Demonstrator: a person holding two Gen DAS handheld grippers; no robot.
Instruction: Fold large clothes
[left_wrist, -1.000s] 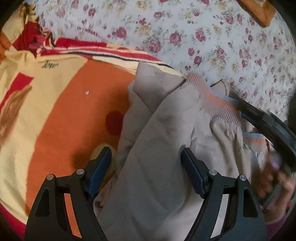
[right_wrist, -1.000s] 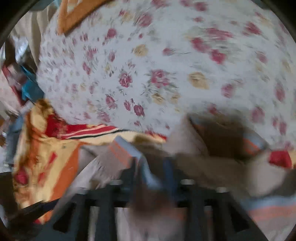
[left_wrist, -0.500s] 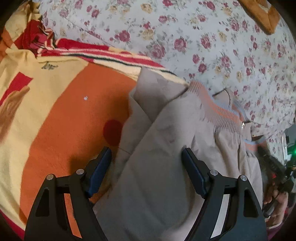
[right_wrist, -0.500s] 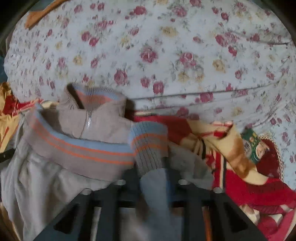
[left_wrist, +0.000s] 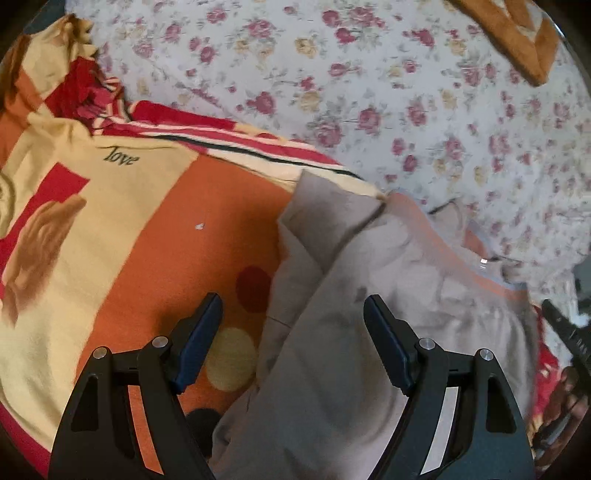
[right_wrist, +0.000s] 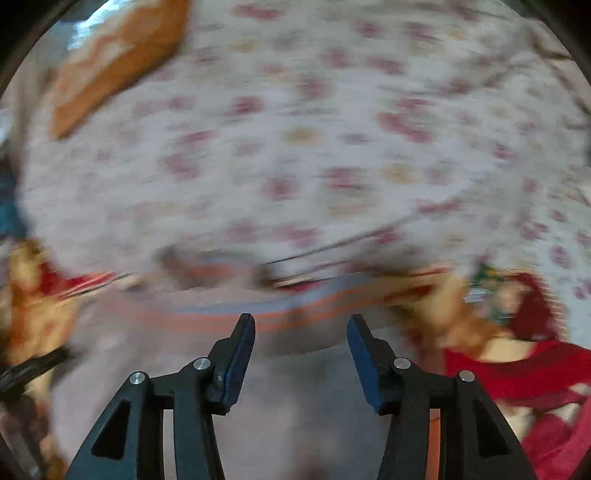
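Now your right gripper (right_wrist: 301, 347) is opening; nothing sits between its fingers (right_wrist: 242, 354). Half a second ago those fingers were clamped on the jacket's striped cuff, so the sleeve has just been let go. Right wrist view is badly blurred, so exactly where the cuff landed cannot be told.

Your left gripper (left_wrist: 291, 347) hangs wide open over the jacket (left_wrist: 369, 332) and pinches nothing; it has barely shifted over the last second. One finger (left_wrist: 199, 343) is over the blanket (left_wrist: 155, 240), the other over beige cloth.

Position: jacket lies bunched on the orange-and-yellow blanket on the bed, its striped hem (left_wrist: 458, 258) toward the floral sheet (left_wrist: 369, 92) at the far side. A folded flap (left_wrist: 325, 206) points toward the blanket's red striped edge. In the left view your right gripper shows only as a dark edge at the far right.

Judgement: sleeve fold on the right side looks delivered. Body is not yet squared; cloth is wrinkled and layered unevenly. Next likely grip: the jacket's near edge under your left fingers. Risk: soft cloth slides on the fleece blanket.
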